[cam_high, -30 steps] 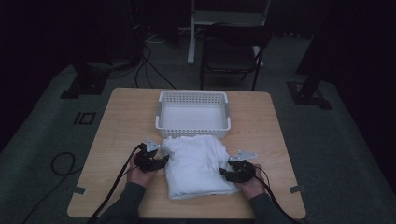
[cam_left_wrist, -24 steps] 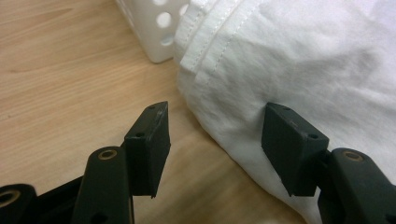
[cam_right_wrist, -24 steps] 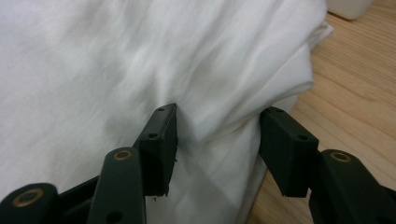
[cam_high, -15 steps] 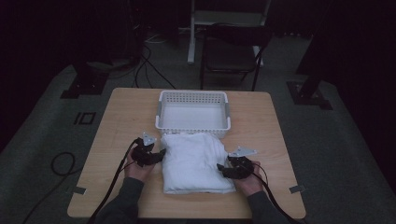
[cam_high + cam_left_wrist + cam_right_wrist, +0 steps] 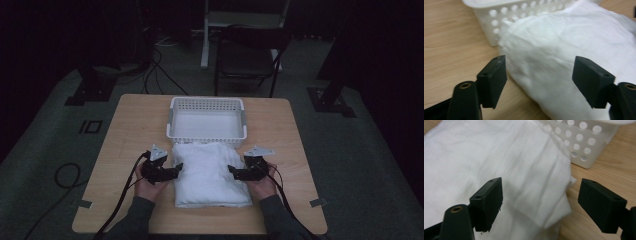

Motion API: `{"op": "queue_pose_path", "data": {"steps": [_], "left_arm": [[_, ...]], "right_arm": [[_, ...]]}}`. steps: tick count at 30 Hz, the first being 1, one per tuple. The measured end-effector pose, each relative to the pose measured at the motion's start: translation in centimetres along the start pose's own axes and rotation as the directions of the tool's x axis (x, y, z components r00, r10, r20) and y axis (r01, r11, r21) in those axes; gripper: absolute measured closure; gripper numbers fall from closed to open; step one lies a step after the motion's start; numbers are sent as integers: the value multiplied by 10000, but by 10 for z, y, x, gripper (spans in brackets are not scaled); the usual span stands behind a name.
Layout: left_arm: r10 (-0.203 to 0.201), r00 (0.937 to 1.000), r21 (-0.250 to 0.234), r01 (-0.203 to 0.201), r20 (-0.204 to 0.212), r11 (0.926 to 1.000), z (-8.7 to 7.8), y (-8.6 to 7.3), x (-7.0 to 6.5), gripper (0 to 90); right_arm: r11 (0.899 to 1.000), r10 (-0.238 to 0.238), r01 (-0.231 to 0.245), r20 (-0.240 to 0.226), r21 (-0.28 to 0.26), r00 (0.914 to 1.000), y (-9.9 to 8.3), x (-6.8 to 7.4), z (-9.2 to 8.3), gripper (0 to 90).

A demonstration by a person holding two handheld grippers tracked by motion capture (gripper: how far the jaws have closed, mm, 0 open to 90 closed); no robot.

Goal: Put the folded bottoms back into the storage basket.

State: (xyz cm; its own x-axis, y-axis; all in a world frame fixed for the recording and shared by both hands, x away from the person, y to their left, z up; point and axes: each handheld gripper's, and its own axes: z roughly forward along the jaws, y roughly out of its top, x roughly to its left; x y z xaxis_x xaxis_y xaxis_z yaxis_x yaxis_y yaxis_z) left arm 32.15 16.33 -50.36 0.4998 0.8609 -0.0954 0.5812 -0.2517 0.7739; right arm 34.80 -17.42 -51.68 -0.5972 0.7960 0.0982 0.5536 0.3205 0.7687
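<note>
Folded white cloth at lower centre, likely soft, light, floppy; best pinched at side edges. Left gripper and right gripper just opened, holding nothing.

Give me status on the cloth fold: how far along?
Done: white cloth lies folded in a neat rectangle before the basket. In hand: left gripper and right gripper flank it, jaws just opened, gripping nothing. Left, probably: moving it into the empty basket.
</note>
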Motion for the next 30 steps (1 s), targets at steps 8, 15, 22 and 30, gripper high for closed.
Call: {"op": "queue_pose_path", "data": {"steps": [8, 15, 22, 30], "left_arm": [[9, 9991, 248, -19, 421, 9997, 7, -6, -14, 159], [213, 9992, 785, -238, 324, 9966, 22, -13, -17, 135], [213, 9994, 1048, -239, 258, 9942, 30, -20, -13, 88], [-182, 9995, 1389, 144, 260, 9902, 39, -25, -7, 3]], "right_arm": [[9994, 306, -302, -192, 180, 9993, 1, 2, 11, 158], [9975, 378, -378, 20, 598, 9993, -1, 0, 26, 111], [9947, 274, -298, 261, 984, 9993, -6, 1, 39, 97], [9934, -1, -80, 704, 1149, 9975, -8, 5, 41, 87]]}}
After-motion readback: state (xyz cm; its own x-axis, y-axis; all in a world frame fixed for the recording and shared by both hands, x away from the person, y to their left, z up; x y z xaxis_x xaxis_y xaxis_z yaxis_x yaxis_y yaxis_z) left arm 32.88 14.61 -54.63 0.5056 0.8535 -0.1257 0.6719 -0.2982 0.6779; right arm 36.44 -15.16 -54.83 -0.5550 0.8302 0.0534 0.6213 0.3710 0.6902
